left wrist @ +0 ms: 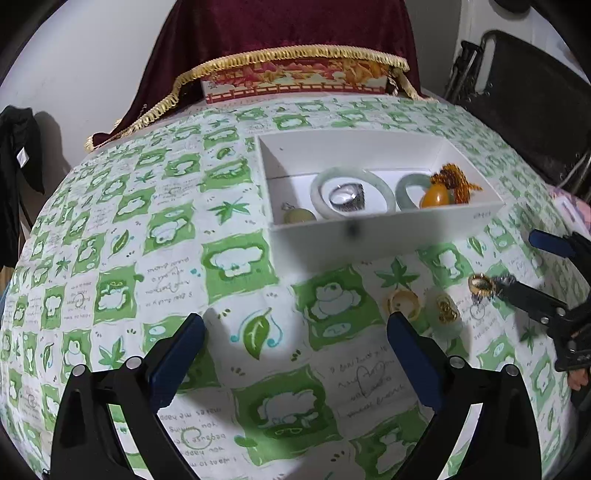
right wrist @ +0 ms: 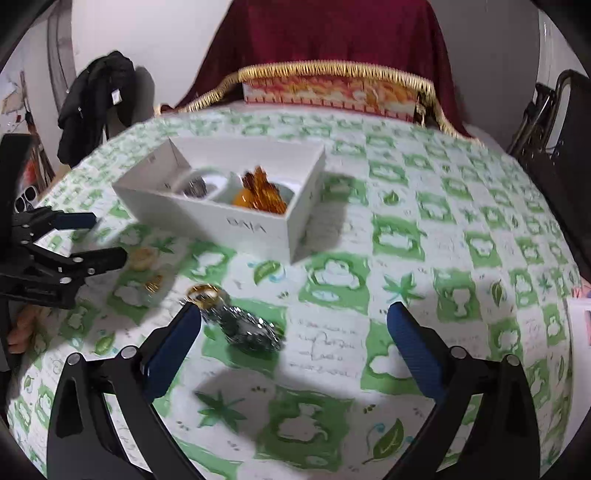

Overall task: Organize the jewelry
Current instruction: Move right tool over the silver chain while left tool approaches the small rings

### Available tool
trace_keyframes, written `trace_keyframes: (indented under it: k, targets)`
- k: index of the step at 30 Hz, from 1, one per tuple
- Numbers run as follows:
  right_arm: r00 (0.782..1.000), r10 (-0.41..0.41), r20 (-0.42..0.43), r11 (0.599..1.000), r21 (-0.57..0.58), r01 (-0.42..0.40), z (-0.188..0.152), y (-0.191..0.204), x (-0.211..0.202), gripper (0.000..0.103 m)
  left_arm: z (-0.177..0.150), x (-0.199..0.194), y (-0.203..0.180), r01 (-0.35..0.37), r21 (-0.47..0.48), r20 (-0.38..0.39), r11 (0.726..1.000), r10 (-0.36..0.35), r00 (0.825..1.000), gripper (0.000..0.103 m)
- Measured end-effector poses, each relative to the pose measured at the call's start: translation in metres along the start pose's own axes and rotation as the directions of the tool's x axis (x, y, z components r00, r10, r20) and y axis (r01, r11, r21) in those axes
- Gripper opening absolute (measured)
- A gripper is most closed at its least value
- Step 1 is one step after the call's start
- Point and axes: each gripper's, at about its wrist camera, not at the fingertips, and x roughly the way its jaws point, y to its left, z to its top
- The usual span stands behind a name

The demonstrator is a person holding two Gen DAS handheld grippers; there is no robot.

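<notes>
A white box (left wrist: 384,236) holds two jade bangles (left wrist: 352,177), a silver ring (left wrist: 347,197), an amber pendant (left wrist: 434,195) and orange beads (left wrist: 456,179). On the cloth in front of it lie a gold ring (left wrist: 402,301), a small gold piece (left wrist: 447,308), and a gold band (right wrist: 203,293) joined to a dark sparkling piece (right wrist: 251,328). My left gripper (left wrist: 295,332) is open, its right fingertip just short of the gold ring. My right gripper (right wrist: 293,310) is open and holds nothing; the band and sparkling piece lie by its left fingertip.
A green-and-white patterned cloth (left wrist: 236,266) covers the table. At the back, a decorated red box (left wrist: 295,83) sits under a fringed maroon cloth (left wrist: 288,29). A dark chair (left wrist: 528,96) stands at the right, and a black garment (right wrist: 96,96) hangs at the left.
</notes>
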Motion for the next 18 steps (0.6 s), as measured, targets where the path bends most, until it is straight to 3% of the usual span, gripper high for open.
trace_keyframes:
  k: [2,5,7,9,11,13,16,18]
  targets:
    - [1.000,-0.003,-0.028,1.000,-0.003,0.003,0.001,-0.002,0.005,0.098,-0.002,0.002,-0.006,-0.022,0.033,-0.008,0.999,0.023,1.000,0.100]
    - [0.989,-0.148,-0.021,0.986,0.079,0.150,0.000,-0.034,0.003,0.098,-0.005,0.001,-0.007,-0.021,0.040,-0.006,0.999,0.021,1.000,0.100]
    - [0.984,-0.176,-0.020,0.972,0.154,0.177,-0.002,-0.056,0.001,0.098,-0.006,0.002,-0.002,0.007,0.017,-0.016,1.000,-0.007,1.000,0.100]
    - [0.991,-0.131,0.027,0.973,0.197,0.123,-0.002,-0.065,-0.008,0.098,-0.007,0.001,-0.002,0.004,0.026,-0.012,1.000,-0.004,1.000,0.100]
    - [0.996,-0.052,0.069,0.986,0.162,0.040,-0.001,-0.055,-0.014,0.098,-0.009,0.000,-0.003,-0.002,0.020,-0.001,1.000,0.002,1.000,0.100]
    - [0.997,-0.017,0.073,0.993,0.114,0.009,0.000,-0.042,-0.013,0.098,-0.011,0.000,-0.003,-0.003,0.018,0.003,1.000,0.003,1.000,0.100]
    - [0.998,-0.055,0.018,0.997,0.054,0.054,0.000,-0.025,0.000,0.098,-0.011,-0.001,-0.003,-0.005,0.016,0.007,1.000,0.005,1.000,0.100]
    - [0.999,-0.040,0.004,0.998,0.058,0.040,0.004,-0.020,0.005,0.098,-0.011,-0.001,-0.003,-0.005,0.017,0.007,1.000,0.005,1.000,0.100]
